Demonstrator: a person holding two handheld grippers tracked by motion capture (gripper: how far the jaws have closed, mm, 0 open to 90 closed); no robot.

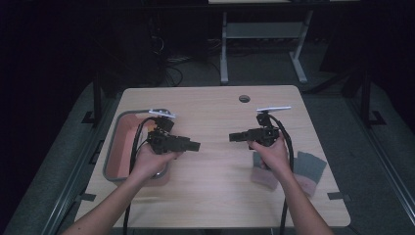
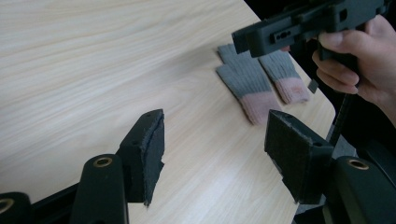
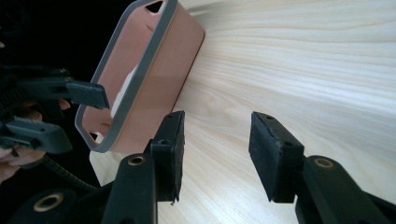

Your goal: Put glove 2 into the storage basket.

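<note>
**Two grippers face each other over a bare middle of the surface**

The left gripper and the right gripper are held level above the wooden surface, their tips pointing at each other with a gap of bare wood between them. The fingers of the left gripper stand apart with nothing between them; the fingers of the right gripper are also apart and hold nothing.

One pink bin with a grey rim sits at the left edge of the surface, under and behind the left hand. Two grey gloves with pink cuffs lie flat side by side near the right front corner, close to the right edge and partly under the right hand; whether they touch each other is hard to tell in the dim high view. One round hole is near the far edge. The middle, the front strip and the far half of the surface give open room.
</note>
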